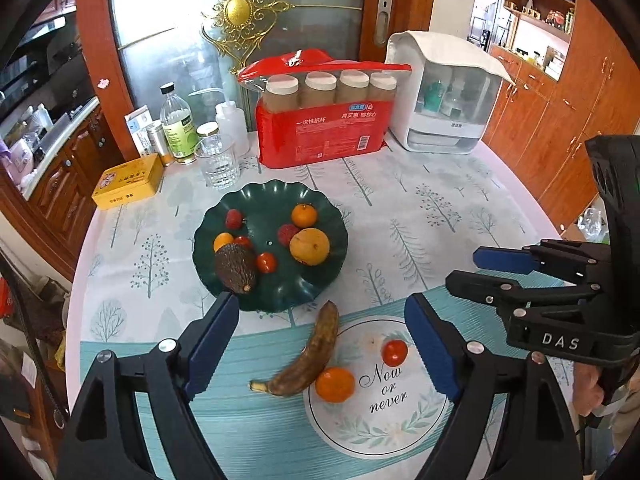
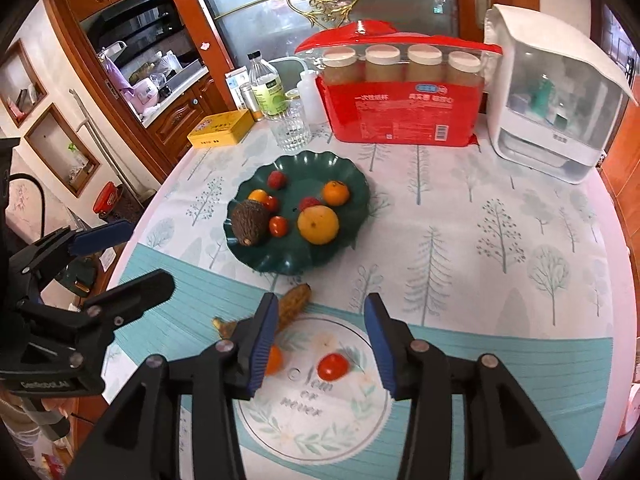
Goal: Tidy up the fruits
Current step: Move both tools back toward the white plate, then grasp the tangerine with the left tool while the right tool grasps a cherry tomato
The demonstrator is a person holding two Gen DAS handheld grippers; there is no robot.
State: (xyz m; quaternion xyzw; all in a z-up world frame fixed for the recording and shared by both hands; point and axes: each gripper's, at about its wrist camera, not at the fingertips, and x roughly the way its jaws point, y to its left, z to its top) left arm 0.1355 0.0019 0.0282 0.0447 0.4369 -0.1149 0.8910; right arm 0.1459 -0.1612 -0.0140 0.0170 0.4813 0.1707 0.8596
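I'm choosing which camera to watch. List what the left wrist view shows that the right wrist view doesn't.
Left wrist only: the whole banana and whole loose tangerine, unobstructed, plus wooden cabinets and shelves at right.

Right wrist only: the cherry tomato framed between the open right gripper, whose finger covers much of the banana and tangerine.

Both: the green plate of fruit and the red package.

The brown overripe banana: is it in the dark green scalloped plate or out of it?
Out. The brown overripe banana lies on the tablecloth in front of the dark green scalloped plate, beside a small orange.
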